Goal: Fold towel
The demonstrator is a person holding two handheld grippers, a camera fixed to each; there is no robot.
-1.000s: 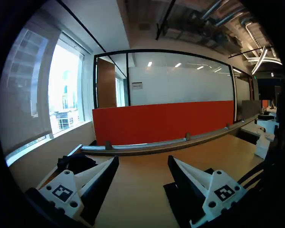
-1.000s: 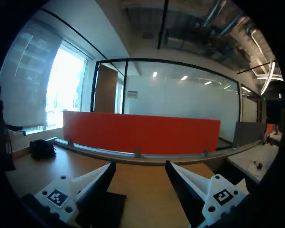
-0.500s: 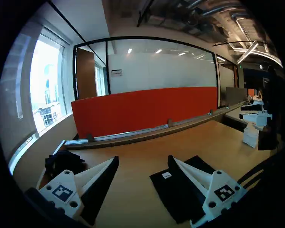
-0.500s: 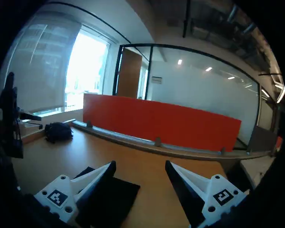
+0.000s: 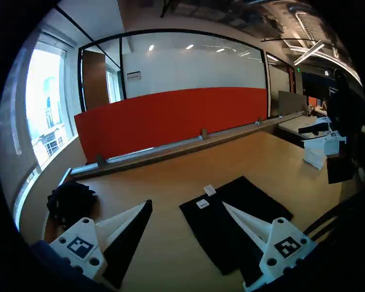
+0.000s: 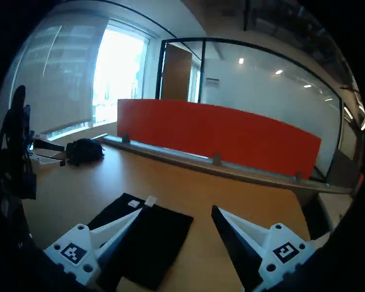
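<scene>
- Both views sit lower than a second ago. The black towel [image 5: 253,197], then only a sliver behind the fingers, now shows almost whole.
- towel lies flat and spread on the wooden worktop [image 5: 182,170], unfolded, long side running away from the left gripper [image 5: 185,204].
- left gripper: fingers wide apart, nothing between them. The camera-right finger overlaps the towel's near part in the picture; contact cannot be told. The other finger is over bare worktop.
- small white tag [image 5: 202,204] is on the towel near its far-left corner. A second white tab [image 5: 210,190] is at that edge, just beside it.
- right gripper [image 6: 180,209]: fingers also wide apart, gripping nothing. In the right gripper view the towel [image 6: 158,238] lies under and beside the camera-left finger, and the other finger is over bare wood.
- same tag [image 6: 133,203] shows at the towel's far end in the right gripper view.
- black bag [image 5: 70,204] sits on the worktop near the window side, well apart from the towel. It also shows in the right gripper view [image 6: 85,150]. It looks closed and slumped; its contents cannot be seen.
- orange divider panel [image 5: 173,119] stands along the worktop's far edge with a glass wall behind it.
</scene>
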